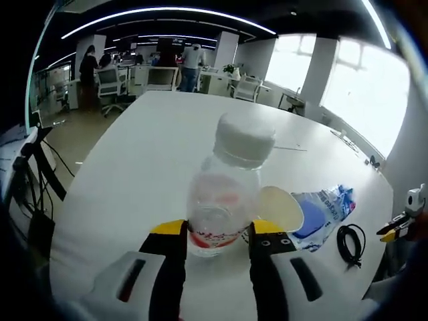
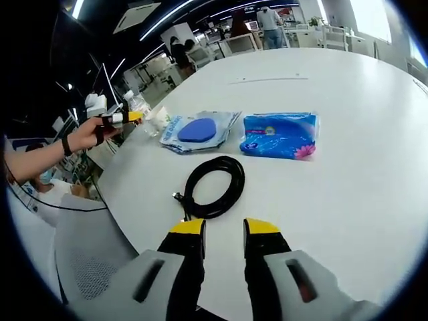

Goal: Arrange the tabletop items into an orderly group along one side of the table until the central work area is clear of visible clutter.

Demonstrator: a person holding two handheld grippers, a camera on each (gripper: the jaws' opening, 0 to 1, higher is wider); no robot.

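I had the left gripper [image 1: 217, 235] clamped on the clear bottle [image 1: 224, 194], near the table [image 2: 348, 200] edge. Right gripper [image 2: 223, 231] hung open, empty, just short of the black cable coil [image 2: 214, 186]. Beyond the coil lay a blue-pad packet [image 2: 198, 130] and tissue pack [image 2: 279, 135], loosely grouped; tidying looked partway.

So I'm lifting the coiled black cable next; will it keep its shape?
Probably not: the black cable lies in loose, unbound loops, so it would likely sag and uncoil. Its free plug end may dangle. It looks light beside the right gripper.
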